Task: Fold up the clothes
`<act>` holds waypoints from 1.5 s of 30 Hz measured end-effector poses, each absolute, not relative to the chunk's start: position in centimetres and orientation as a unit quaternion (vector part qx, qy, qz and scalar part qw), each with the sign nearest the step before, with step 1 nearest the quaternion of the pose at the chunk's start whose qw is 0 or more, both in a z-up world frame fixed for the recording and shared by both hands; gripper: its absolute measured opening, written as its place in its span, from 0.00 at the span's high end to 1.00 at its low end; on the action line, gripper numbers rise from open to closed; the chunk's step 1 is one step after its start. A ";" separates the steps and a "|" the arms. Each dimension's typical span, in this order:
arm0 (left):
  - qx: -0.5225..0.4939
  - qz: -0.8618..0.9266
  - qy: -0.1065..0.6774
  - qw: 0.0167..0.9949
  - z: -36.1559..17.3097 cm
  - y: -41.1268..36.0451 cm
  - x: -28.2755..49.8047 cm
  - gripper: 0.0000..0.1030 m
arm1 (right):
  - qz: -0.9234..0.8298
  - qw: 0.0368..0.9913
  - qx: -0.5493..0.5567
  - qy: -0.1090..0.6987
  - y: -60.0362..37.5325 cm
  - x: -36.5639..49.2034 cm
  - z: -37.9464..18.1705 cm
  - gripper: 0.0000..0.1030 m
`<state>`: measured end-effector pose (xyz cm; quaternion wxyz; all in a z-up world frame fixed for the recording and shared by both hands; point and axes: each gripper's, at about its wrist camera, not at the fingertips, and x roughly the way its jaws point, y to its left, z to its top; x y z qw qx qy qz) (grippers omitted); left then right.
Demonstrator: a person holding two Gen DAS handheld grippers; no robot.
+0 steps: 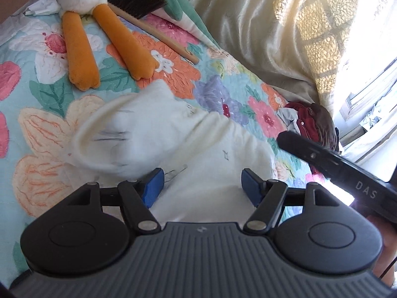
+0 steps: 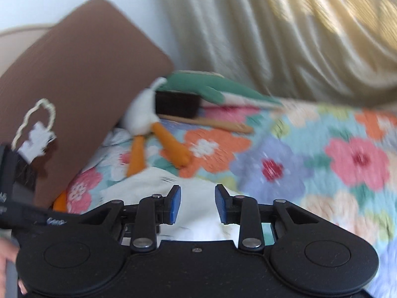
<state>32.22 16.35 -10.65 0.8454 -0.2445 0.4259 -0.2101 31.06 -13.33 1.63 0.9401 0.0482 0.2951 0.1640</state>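
Observation:
A white garment (image 1: 158, 134) lies crumpled on the floral quilt (image 1: 37, 114), with a rolled fold at its left. My left gripper (image 1: 202, 186) is open just above it, blue pads apart, holding nothing. The body of the right gripper (image 1: 335, 164) crosses the right side of the left wrist view. In the right wrist view, my right gripper (image 2: 197, 203) is open over the near edge of the same white garment (image 2: 153, 186), holding nothing. This view is motion-blurred.
A plush toy with orange legs (image 1: 82, 47), (image 2: 171, 144) and a dark-bristled brush with a wooden handle (image 1: 139, 2), (image 2: 178, 104) lie at the quilt's far end. A brown pillow (image 2: 82, 79) stands behind. Cream curtains (image 1: 273, 24) hang alongside. Red clothes (image 1: 310, 121) are piled by the curtain.

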 end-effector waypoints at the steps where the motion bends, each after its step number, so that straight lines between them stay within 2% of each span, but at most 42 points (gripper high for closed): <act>1: -0.244 -0.208 0.425 0.846 -10.6 16.5 32.4 0.34 | 0.159 0.945 0.033 0.284 -13.0 30.9 2.0 0.66; 3: -0.241 -0.203 0.424 0.849 -10.4 16.7 33.0 0.34 | 0.179 0.940 0.023 0.289 -12.3 31.2 2.1 0.66; 7: -0.235 -0.192 0.423 0.854 -9.9 17.2 34.2 0.34 | 0.204 0.914 -0.029 0.350 -10.7 31.6 -1.0 0.66; 12: -0.227 -0.179 0.420 0.860 -9.4 17.8 35.7 0.34 | 0.203 0.910 -0.071 0.355 -9.4 28.6 -4.0 0.64; 15: -0.222 -0.171 0.419 0.864 -9.1 18.2 36.6 0.37 | 0.209 0.907 -0.078 0.356 -9.1 27.7 -4.6 0.62; 17: -0.191 -0.139 0.432 0.870 -10.3 17.9 37.2 0.50 | 0.213 0.904 -0.087 0.360 -9.1 27.6 -4.9 0.62; 22: -0.174 -0.112 0.457 0.865 -13.4 18.3 37.9 0.53 | 0.218 0.897 -0.084 0.375 -9.4 27.3 -6.1 0.62; 26: -0.153 -0.100 0.455 0.872 -13.6 17.9 37.8 0.56 | 0.217 0.899 -0.083 0.372 -9.2 27.0 -6.8 0.62; 33: -0.150 -0.080 0.460 0.872 -13.3 18.3 37.5 0.56 | 0.216 0.891 -0.082 0.391 -9.1 26.6 -6.4 0.61; 37: -0.127 -0.082 0.485 0.861 -9.8 18.0 36.3 0.52 | 0.213 0.898 -0.086 0.377 -9.1 25.7 -5.8 0.60; 40: -0.063 -0.093 0.448 0.887 -6.2 17.3 34.2 0.22 | 0.223 0.902 -0.064 0.363 -9.1 24.1 -3.2 0.57; 42: -0.042 -0.078 0.439 0.894 -5.0 17.6 33.2 0.20 | 0.227 0.901 -0.046 0.366 -9.1 23.4 -1.5 0.46; 45: -0.071 -0.064 0.462 0.882 -4.6 19.0 32.4 0.20 | 0.226 0.902 -0.034 0.365 -9.0 22.6 0.3 0.43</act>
